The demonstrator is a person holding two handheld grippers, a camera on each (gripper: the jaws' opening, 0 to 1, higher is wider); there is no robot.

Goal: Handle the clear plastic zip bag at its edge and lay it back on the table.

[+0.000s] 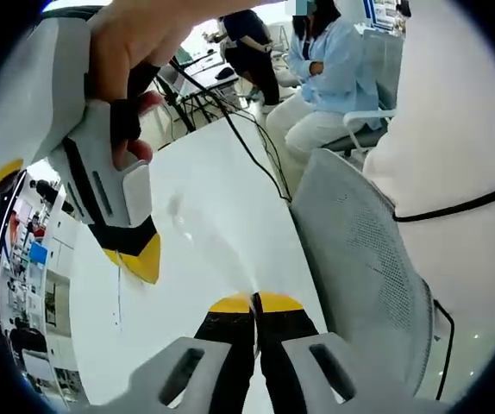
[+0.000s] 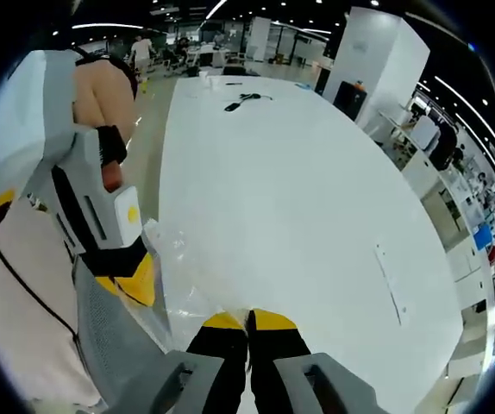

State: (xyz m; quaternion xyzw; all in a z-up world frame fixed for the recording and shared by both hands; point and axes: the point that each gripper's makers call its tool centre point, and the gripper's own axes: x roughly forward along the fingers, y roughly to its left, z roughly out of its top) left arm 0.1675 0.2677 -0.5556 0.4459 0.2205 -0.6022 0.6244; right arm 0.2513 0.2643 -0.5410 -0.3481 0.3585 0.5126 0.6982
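One zip bag (image 2: pixel 178 297) (clear), two grippers (image 1: pixel 254 302) (image 2: pixel 247 320) pinching it.

An open-plan office is being shown: long white tabletop (image 2: pixel 299 198), mesh chair (image 1: pixel 364 259), ceiling strip lights (image 2: pixel 114 26), seated person (image 1: pixel 321 78).

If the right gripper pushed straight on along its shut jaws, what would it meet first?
Probably only the white table: the right gripper pinches the clear plastic zip bag, and bare tabletop lies ahead. Depth is uncertain.
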